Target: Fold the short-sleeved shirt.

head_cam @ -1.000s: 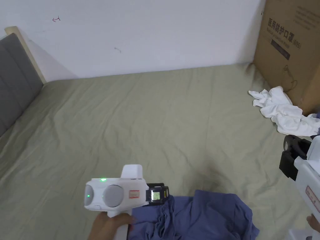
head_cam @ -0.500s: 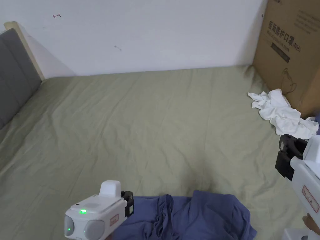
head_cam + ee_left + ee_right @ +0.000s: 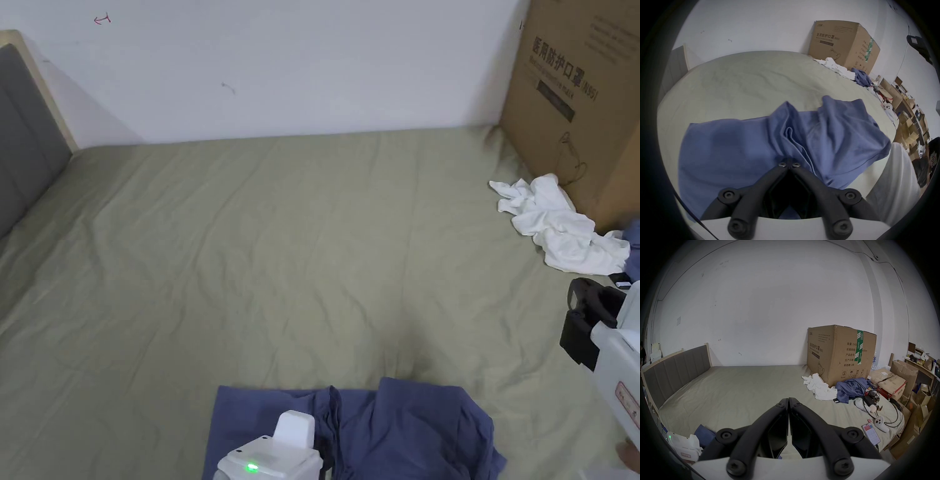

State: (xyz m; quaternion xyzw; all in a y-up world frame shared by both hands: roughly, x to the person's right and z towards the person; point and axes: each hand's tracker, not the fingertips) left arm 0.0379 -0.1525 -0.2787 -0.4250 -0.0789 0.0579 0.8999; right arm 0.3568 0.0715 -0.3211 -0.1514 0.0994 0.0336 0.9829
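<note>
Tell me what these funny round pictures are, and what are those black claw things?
A person holds a grabbing tool in each hand, and each tool has two black jaws that pinch like tongs. One picture comes from a camera on the person's head. The two round ones come from small cameras riding on the tools, so the jaws poke into the bottom of each.

Everything lies on a bed with a wrinkled olive-green sheet. Near the person is a rumpled blue short-sleeved shirt, waiting to be folded. Farther off, a crumpled white cloth lies beside a big brown cardboard box.

The left gripper is shut and seems to pinch a bunched fold of the shirt. The right gripper is shut too, held above the bed with nothing in it.
</note>
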